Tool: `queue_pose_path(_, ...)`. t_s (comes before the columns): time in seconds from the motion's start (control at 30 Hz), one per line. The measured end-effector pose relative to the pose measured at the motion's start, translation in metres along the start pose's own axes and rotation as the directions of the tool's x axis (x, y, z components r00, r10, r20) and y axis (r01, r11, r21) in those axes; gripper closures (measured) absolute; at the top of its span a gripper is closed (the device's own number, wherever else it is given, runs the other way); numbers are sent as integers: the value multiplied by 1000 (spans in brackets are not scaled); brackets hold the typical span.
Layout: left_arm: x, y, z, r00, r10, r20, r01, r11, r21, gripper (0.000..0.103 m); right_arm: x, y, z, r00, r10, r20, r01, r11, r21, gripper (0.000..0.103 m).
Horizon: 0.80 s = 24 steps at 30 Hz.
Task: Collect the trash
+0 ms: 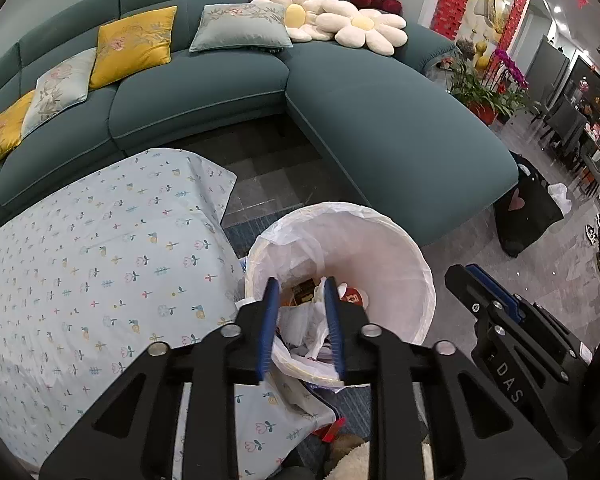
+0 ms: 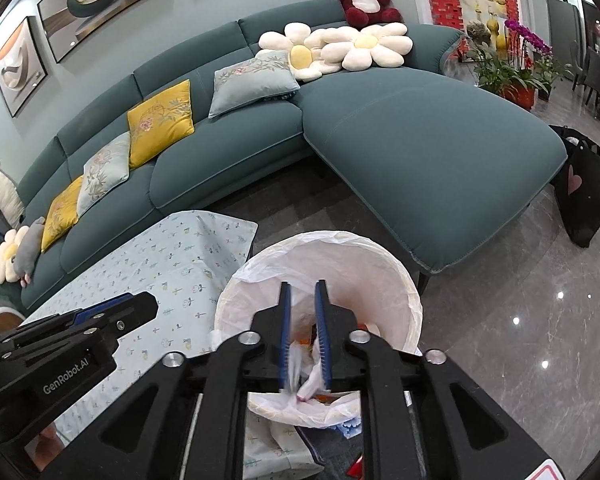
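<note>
A round bin lined with a white bag (image 1: 380, 248) (image 2: 364, 280) stands on the floor beside the table. It holds wrappers and crumpled plastic trash (image 1: 304, 320) (image 2: 312, 364). My left gripper (image 1: 302, 284) is open above the bin's near side, with nothing between its blue pads. My right gripper (image 2: 302, 286) hovers over the bin's middle with its jaws a narrow gap apart and nothing gripped. Each gripper shows from the side in the other's view: the right one (image 1: 480, 288), the left one (image 2: 140, 300).
A table under a pale flowered cloth (image 1: 80, 272) (image 2: 160, 264) lies left of the bin. A teal corner sofa (image 1: 380, 128) (image 2: 420, 152) with cushions stands behind. A black bag (image 1: 528, 208) (image 2: 588, 192) sits on the glossy floor at right. Potted plants (image 2: 512, 72) stand beyond.
</note>
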State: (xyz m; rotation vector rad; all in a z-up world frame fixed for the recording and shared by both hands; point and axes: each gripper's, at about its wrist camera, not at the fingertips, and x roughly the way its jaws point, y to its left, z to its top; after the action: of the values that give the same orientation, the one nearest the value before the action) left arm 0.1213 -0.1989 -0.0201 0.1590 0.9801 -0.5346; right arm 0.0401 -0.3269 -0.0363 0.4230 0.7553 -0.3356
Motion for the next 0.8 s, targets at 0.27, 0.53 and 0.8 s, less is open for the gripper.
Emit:
queue_pose_path(0.27, -5, 6, 0, 999, 31, 20, -30, 999, -17, 64, -3, 4, 0, 1000, -6, 7, 6, 1000, -20, 74)
queue_pose_path(0.53, -13, 21, -3, 998, 56, 28, -55, 998, -40, 58, -8, 17, 1, 1000, -1, 17, 2, 999, -53, 62)
queue_pose_path(0.8, -20, 42, -9, 995, 88, 41, -85, 993, -76, 50, -11, 36, -3, 1000, -14, 22, 17, 994, -112, 55)
